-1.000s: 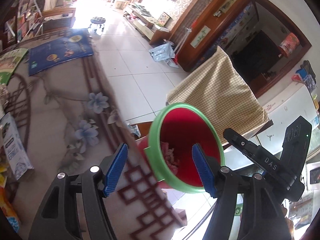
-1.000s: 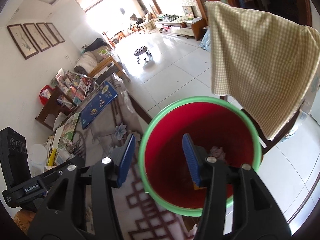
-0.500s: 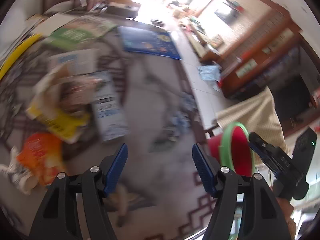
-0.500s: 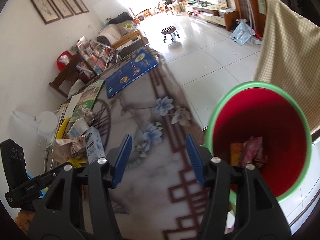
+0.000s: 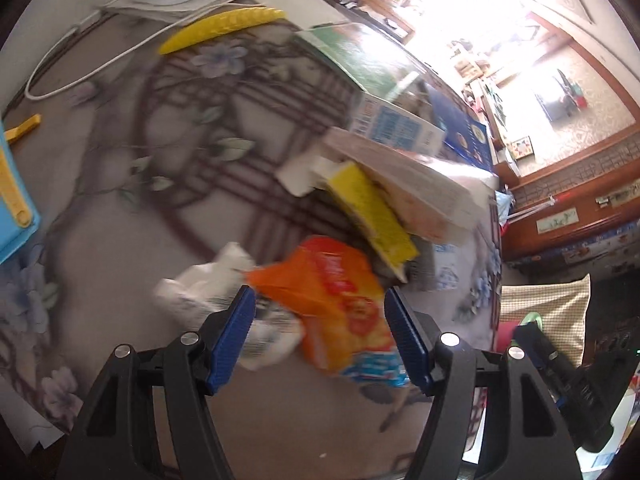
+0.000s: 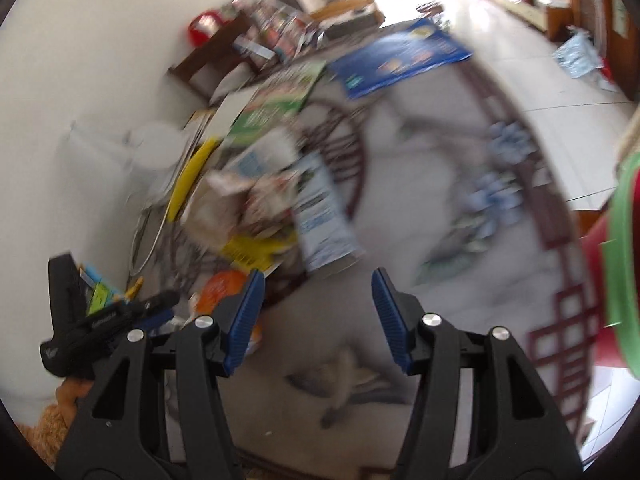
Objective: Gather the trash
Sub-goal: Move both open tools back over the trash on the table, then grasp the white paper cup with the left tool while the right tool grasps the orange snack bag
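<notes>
Open, empty grippers over a trash heap on the table [image 5: 120, 208].
Bin [image 6: 624, 264] sits off the table edge; left gripper [image 5: 320, 336] straddles the orange bag [image 5: 336, 300], may snag the tissue [image 5: 212, 288]; right gripper [image 6: 316, 316] grips nothing.

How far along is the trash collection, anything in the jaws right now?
Partly done at most: the red bin is at the table's edge, its contents hidden here. In hand: nothing. The left gripper, jaws open, lines up on the orange snack bag; the right gripper is open and empty. Left: that bag, the crumpled white paper, the yellow box and the blurred pile behind.
</notes>
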